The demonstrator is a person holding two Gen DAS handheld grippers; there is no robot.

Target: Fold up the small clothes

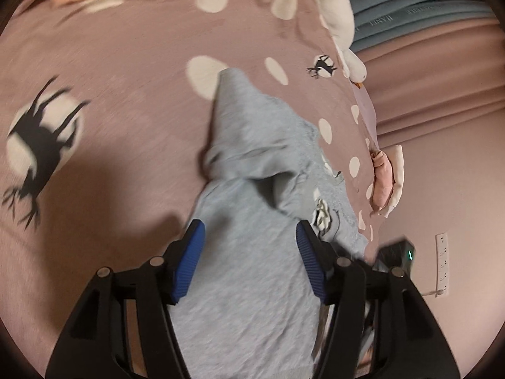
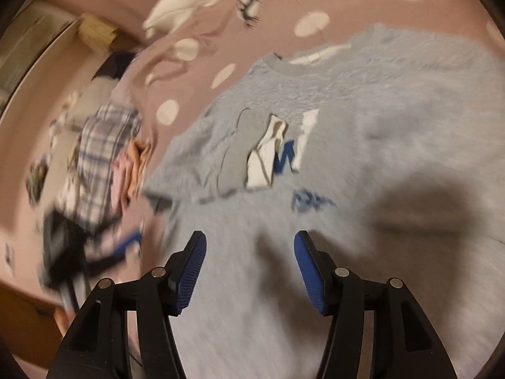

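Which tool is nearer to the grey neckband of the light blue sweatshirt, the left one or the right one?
Probably right. The right tool hangs open over the light blue sweatshirt, below the printed chest, facing the neckband. The left tool is open over rumpled fabric; no neckband shows there.

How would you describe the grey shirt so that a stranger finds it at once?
Look at the pink bedspread with cream dots. The grey shirt lies spread across it, beside a pile of folded clothes. Only it is plain light grey, with a white and blue print on its chest.
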